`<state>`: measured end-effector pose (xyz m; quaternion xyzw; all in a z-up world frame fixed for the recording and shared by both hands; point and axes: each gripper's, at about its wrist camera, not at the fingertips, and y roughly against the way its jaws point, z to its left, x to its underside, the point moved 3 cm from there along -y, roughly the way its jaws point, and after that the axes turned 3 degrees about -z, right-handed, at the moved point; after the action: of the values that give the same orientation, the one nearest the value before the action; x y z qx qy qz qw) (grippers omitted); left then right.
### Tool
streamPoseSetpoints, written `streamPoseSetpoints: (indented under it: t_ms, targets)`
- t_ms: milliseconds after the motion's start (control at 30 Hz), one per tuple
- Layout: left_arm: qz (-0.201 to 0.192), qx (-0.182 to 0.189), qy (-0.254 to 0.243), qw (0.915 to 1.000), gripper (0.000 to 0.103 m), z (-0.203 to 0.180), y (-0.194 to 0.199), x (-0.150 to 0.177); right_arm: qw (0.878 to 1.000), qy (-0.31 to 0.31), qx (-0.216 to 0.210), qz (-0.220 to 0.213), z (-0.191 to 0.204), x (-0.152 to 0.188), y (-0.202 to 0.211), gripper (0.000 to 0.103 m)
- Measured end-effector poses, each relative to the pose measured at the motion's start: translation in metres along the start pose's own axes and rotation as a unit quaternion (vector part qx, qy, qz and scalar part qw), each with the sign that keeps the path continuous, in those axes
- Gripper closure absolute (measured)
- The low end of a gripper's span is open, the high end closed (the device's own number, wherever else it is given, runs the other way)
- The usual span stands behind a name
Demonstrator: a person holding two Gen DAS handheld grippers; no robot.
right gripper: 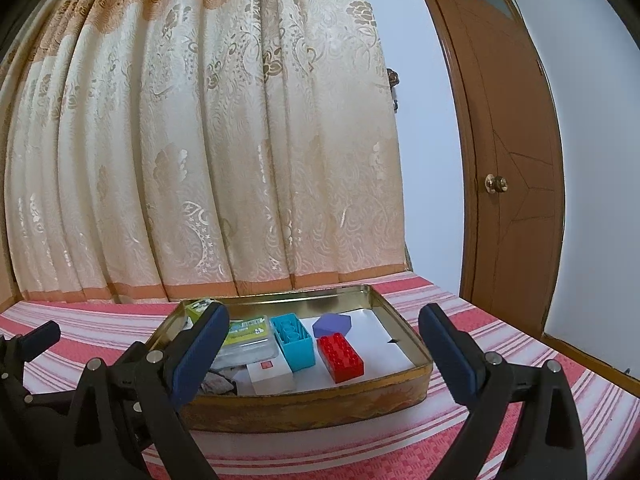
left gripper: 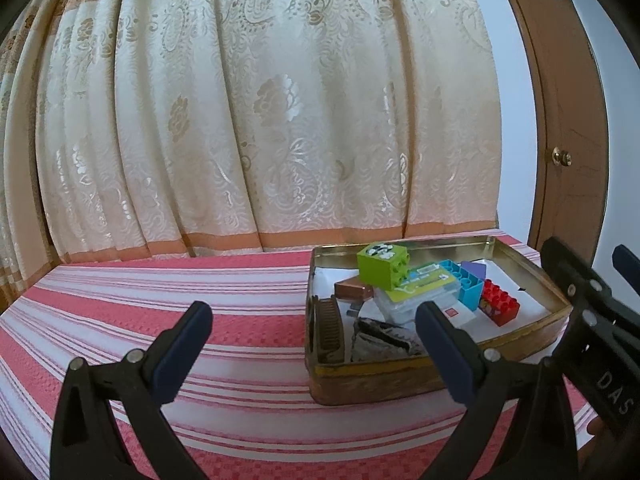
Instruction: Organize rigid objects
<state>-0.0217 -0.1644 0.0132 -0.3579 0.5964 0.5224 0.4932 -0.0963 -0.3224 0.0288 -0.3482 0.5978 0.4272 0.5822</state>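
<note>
Viewing left wrist: left tool point(left gripper: 316, 334) spread wide, empty, over striped table point(left gripper: 200, 288). Tin tray point(left gripper: 400, 376) at 3 o'clock holds green block point(left gripper: 382, 266), blue block point(left gripper: 468, 286), red block point(left gripper: 500, 304), comb point(left gripper: 330, 330). Right wrist: right tool point(right gripper: 324, 346) wide, empty; tray wall point(right gripper: 320, 408) directly ahead, curtain point(right gripper: 200, 140) at 12 o'clock.

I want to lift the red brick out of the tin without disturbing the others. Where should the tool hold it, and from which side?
Probably from above with the right tool. The red brick lies flat, studs up, in the metal tin. Grip its two long sides: there is bare white lining on the right and a narrow gap to the blue brick on the left.
</note>
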Motion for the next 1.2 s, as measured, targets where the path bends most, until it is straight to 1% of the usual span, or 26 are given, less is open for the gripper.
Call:
streamPoseSetpoints:
  t_ms: [567,833,933,1200]
  targets:
    - [0.008,-0.006,0.013,0.9999,0.0,0.0045,-0.0023,0.0008,1.0,0.0,-0.002,-0.008,0.0009,0.0002,0.0012,0.006]
    - [0.02,0.021,0.02,0.9994,0.0,0.0033,-0.0059,0.0018,1.0,-0.001,0.0,-0.006,0.0008,0.0008,0.0023,0.006]
    - [0.018,0.027,0.023,0.9992,0.0,0.0031,-0.0049,0.0019,1.0,-0.001,-0.001,-0.003,-0.0002,0.0005,0.0021,0.006]
    - [0.015,0.021,0.019,0.9995,0.0,0.0008,-0.0036,0.0014,1.0,-0.003,0.003,0.005,-0.0017,0.0012,-0.0027,0.006]
